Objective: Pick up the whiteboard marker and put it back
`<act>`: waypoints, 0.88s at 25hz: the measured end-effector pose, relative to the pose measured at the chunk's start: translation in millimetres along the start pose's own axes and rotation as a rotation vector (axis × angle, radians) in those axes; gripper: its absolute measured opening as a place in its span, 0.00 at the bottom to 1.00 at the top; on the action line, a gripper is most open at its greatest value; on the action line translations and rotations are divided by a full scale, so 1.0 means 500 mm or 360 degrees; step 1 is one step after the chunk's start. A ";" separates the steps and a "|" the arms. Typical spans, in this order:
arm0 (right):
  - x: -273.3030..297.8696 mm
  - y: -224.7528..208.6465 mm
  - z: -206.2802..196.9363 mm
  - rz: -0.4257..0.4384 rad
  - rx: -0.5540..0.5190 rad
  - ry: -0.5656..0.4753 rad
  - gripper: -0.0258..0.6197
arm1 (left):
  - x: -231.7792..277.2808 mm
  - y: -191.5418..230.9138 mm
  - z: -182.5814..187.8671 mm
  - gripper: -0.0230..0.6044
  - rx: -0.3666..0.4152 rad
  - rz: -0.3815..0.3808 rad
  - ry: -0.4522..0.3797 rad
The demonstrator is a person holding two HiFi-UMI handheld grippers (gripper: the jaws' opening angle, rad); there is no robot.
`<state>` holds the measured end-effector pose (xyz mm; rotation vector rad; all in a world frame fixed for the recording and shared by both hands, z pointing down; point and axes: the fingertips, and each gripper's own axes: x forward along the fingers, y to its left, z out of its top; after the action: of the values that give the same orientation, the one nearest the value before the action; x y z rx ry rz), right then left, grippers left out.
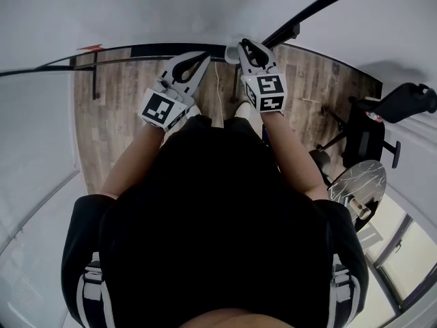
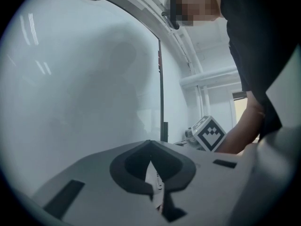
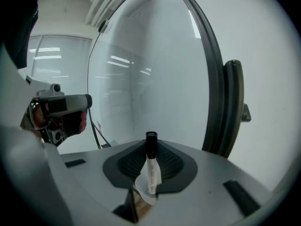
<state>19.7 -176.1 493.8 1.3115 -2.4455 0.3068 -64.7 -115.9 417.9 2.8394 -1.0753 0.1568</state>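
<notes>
White barrel, black cap: the whiteboard marker [image 3: 151,166] stands cap up, clamped in the right tongs [image 3: 149,150], just in front of the whiteboard [image 3: 155,69]. The left tongs [image 2: 151,147] are clenched on nothing. The marker's lower end is buried between the pads, and its print is unreadable.
</notes>
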 end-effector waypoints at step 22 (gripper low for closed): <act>-0.157 0.022 0.227 0.0237 -0.0036 -0.0371 0.13 | 0.015 -0.005 0.108 0.04 0.0009 0.0006 -0.0087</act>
<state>27.9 -150.0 358.2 1.2188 -2.7395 0.1706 -54.4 -126.1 365.1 2.8629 -1.0918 0.0834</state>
